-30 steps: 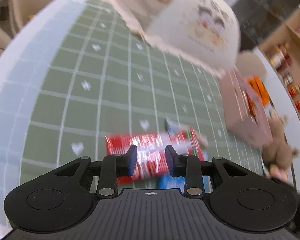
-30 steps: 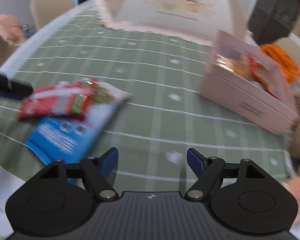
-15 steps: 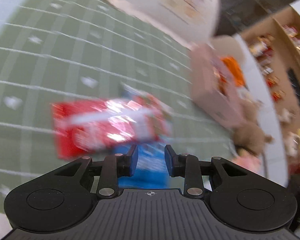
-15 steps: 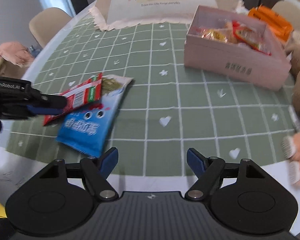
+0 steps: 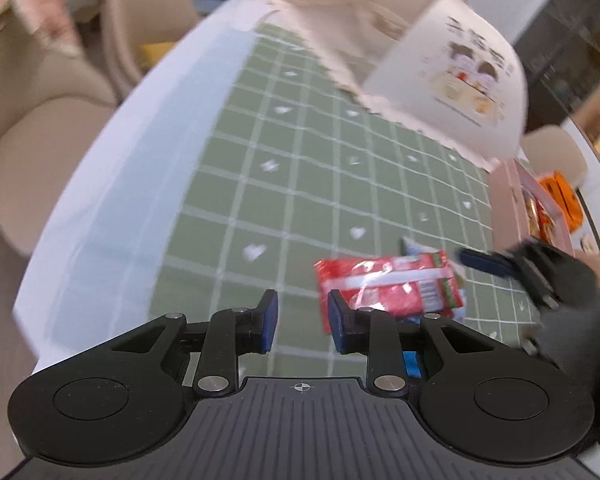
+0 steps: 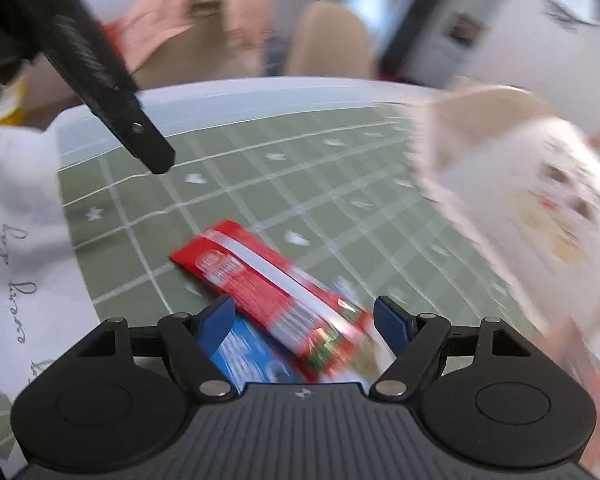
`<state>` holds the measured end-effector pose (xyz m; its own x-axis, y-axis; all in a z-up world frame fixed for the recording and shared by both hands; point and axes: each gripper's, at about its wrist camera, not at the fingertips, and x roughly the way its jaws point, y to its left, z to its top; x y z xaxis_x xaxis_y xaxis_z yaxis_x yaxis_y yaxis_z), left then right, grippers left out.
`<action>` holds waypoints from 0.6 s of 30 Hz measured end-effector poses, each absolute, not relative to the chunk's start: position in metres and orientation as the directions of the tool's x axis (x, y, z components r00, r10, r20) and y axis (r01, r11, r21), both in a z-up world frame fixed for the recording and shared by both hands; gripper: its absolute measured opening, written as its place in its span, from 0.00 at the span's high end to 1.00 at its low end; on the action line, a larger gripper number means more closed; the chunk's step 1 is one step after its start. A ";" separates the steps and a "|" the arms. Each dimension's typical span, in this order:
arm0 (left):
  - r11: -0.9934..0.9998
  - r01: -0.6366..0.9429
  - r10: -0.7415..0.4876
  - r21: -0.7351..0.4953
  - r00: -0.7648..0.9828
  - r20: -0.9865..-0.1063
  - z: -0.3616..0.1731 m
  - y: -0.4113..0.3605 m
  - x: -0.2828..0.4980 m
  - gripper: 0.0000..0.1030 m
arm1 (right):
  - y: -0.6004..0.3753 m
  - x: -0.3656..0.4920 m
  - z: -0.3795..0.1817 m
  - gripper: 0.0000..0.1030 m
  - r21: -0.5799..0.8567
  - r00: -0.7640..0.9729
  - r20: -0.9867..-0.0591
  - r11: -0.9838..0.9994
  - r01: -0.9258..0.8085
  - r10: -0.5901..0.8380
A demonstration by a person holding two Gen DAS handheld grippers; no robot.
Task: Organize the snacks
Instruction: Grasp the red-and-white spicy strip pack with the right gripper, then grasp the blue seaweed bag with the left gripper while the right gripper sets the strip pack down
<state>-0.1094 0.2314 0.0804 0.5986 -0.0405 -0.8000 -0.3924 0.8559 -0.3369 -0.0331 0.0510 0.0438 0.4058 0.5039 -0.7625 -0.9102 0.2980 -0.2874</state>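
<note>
A red snack packet (image 5: 388, 285) lies on the green checked tablecloth (image 5: 300, 184), on top of a blue snack packet (image 6: 248, 356). In the right wrist view the red packet (image 6: 268, 280) lies just ahead of my right gripper (image 6: 305, 318), which is open and empty, its jaws wide over both packets. My left gripper (image 5: 298, 314) is open and empty, just left of the red packet. The right gripper (image 5: 500, 264) shows at the right of the left wrist view. A pink box (image 5: 516, 200) holding snacks stands at the far right.
A white mesh food cover (image 5: 440, 64) stands at the back of the table; it is also in the right wrist view (image 6: 520, 200). Beige chairs (image 5: 40, 120) stand beyond the table's left edge. The left gripper's body (image 6: 100, 80) crosses the upper left of the right wrist view.
My right gripper has swung left and down over the red and blue packets. My left gripper has pulled back left, so the red packet now lies to its right. Both stayed open.
</note>
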 end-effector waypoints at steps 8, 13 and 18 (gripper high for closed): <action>0.767 -0.508 0.000 -0.391 0.610 -0.793 0.071 0.239 -0.170 0.70 | 0.096 0.010 0.029 0.21 -0.131 0.212 -0.879 0.211 -0.969 0.426; 0.741 -0.525 -0.004 -0.420 0.621 -0.784 0.067 0.238 -0.181 0.70 | 0.089 0.021 0.032 0.36 -0.092 0.199 -0.895 0.271 -0.958 0.399; 0.776 -0.481 -0.033 -0.408 0.615 -0.788 0.067 0.221 -0.169 0.70 | 0.059 0.004 0.048 0.58 -0.120 0.257 -0.875 0.330 -0.936 0.410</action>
<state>-0.1686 0.2212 0.0669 0.6150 -0.0330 -0.7878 -0.4808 0.7762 -0.4079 0.0044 0.0588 0.0479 0.2568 0.4096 -0.8754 -0.9362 0.3304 -0.1200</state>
